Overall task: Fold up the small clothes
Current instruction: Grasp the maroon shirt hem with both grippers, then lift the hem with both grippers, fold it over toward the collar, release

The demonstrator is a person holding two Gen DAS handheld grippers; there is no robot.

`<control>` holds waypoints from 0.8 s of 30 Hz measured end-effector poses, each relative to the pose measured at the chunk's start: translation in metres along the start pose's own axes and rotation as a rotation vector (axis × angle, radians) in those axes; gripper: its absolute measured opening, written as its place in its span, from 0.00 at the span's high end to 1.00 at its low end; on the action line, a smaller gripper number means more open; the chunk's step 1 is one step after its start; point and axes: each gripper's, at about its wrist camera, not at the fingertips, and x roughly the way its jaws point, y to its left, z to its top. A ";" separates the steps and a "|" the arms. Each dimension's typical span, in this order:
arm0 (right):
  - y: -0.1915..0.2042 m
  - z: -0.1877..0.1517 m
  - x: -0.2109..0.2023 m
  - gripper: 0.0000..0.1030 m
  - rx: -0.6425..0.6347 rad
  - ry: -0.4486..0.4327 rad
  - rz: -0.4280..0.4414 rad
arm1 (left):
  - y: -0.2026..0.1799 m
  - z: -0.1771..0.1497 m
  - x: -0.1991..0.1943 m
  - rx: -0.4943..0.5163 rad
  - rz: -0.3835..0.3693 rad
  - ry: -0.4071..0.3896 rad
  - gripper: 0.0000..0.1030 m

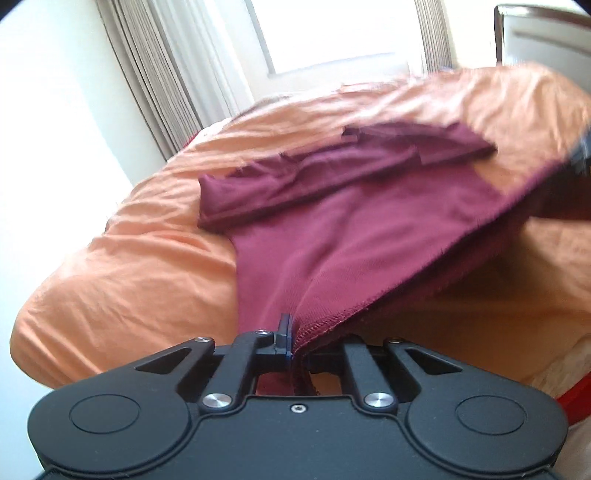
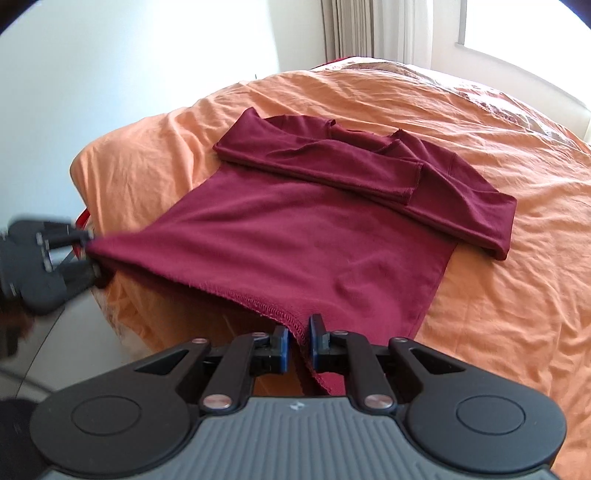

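Left gripper (image 2: 92,254): at 9 o'clock in the right wrist view, clamped tight on one hem corner of the maroon top (image 2: 306,236).

Maroon top: centre, on the orange bedspread (image 2: 498,295), sleeves folded across the chest, hem lifted.

Right gripper (image 2: 298,339): at 6 o'clock, jaws narrowly parted around the other hem corner; hold looks loose.

Risk: uneven grip could drop that corner mid-fold, skewing the fold or dislodging the sleeves.

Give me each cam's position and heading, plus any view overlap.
Left wrist: on the left gripper at the hem, facing the window; own linkage shows.
Right wrist: on the right gripper at the hem's other corner, facing up the bed; shows the left gripper too.
Shared: maroon long-sleeve shirt, sleeves folded across, orange sheet, curtains.
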 end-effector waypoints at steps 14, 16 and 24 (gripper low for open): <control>0.004 -0.027 -0.043 0.92 -0.118 0.031 0.049 | 0.019 0.025 -0.043 0.100 -0.278 -0.005 0.95; 0.004 -0.031 -0.046 0.92 -0.113 0.061 0.076 | 0.020 0.023 -0.049 0.098 -0.299 0.013 0.95; 0.004 -0.036 -0.055 0.92 -0.123 0.136 0.137 | 0.020 0.019 -0.067 0.122 -0.351 0.072 0.95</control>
